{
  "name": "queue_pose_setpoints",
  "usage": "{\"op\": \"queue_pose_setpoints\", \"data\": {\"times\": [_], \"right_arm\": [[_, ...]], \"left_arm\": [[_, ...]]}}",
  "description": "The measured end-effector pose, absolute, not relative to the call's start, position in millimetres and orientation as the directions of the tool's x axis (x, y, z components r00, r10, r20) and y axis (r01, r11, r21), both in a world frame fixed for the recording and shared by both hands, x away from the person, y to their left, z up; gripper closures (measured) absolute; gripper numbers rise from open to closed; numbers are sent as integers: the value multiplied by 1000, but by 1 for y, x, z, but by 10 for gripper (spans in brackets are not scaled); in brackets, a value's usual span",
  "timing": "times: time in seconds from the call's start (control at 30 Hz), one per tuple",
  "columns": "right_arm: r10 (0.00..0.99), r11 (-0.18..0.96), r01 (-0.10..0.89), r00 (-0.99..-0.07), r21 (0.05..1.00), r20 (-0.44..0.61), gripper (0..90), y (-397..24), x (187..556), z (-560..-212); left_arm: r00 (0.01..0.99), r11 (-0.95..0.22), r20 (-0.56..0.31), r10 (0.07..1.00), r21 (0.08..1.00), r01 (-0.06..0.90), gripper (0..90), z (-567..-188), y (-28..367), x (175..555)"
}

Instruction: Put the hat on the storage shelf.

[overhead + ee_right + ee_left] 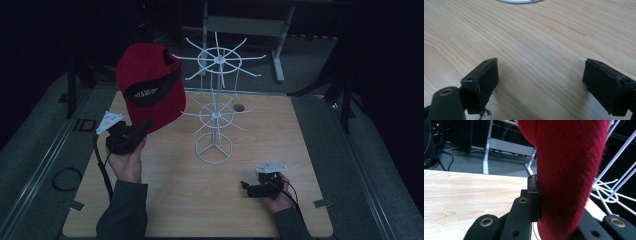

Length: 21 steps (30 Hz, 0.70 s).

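Note:
A red cap point(150, 85) with a black band and pale lettering hangs in the air over the table's left side, held up by its brim. My left gripper point(145, 126) is shut on that brim; in the left gripper view the red cloth point(569, 170) sits pinched between the black jaws. A white wire rack point(216, 105) with two tiers of spokes stands in the middle of the table, just right of the cap. My right gripper point(246, 187) rests low near the front right, its jaws wide apart over bare wood point(541, 50), with nothing between them.
The wooden table point(280, 135) has a small dark round hole point(239, 107) behind the rack. The rack's round white base point(213, 148) sits in front of its pole. Grey floor surrounds the table; a white-legged bench point(250, 25) stands behind it.

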State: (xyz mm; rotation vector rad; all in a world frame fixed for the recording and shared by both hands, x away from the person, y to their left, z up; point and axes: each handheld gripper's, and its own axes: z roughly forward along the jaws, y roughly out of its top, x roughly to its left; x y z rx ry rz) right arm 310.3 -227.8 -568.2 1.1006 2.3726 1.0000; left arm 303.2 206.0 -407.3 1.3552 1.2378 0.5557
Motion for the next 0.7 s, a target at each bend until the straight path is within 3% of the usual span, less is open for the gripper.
{"op": "queue_pose_setpoints", "data": {"times": [0.7], "right_arm": [[766,453,526,-643,720,-12,131,-228,310,-568]], "left_arm": [[330,226,-325,886,925,304,855,-388,211,305]]}}
